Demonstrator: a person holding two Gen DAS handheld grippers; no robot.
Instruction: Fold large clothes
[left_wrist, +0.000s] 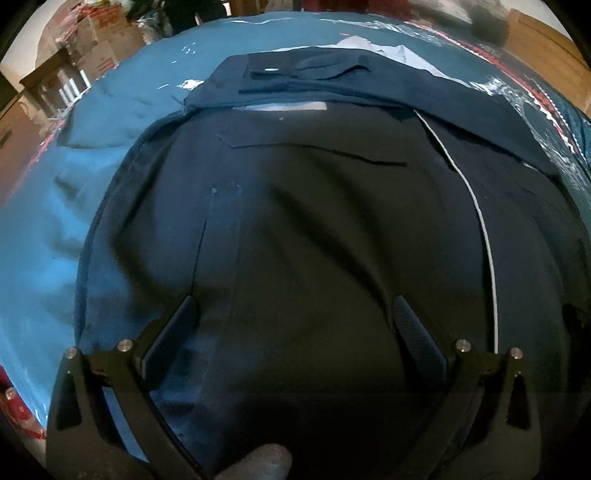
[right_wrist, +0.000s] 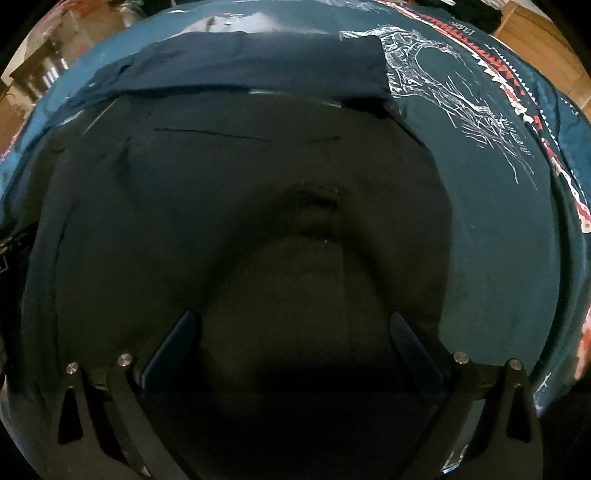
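Observation:
A large dark navy garment (left_wrist: 314, 221) lies spread on a teal bedcover (left_wrist: 74, 177), with a thin white cord (left_wrist: 480, 221) running down its right side. My left gripper (left_wrist: 295, 306) hovers close over it, jaws wide apart with only flat cloth between them. In the right wrist view the same dark garment (right_wrist: 240, 221) fills the middle, a folded navy band (right_wrist: 258, 62) across its far end. My right gripper (right_wrist: 295, 321) is open just above the cloth, close to the garment's right edge.
The teal bedcover (right_wrist: 498, 221) carries a white line drawing and a red-and-white border (right_wrist: 517, 81). Cardboard boxes (left_wrist: 99, 48) and a dark shelf (left_wrist: 48, 85) stand at the far left. Wooden furniture (left_wrist: 546, 40) stands beyond the far right corner. A fingertip (left_wrist: 258, 461) shows at the bottom edge.

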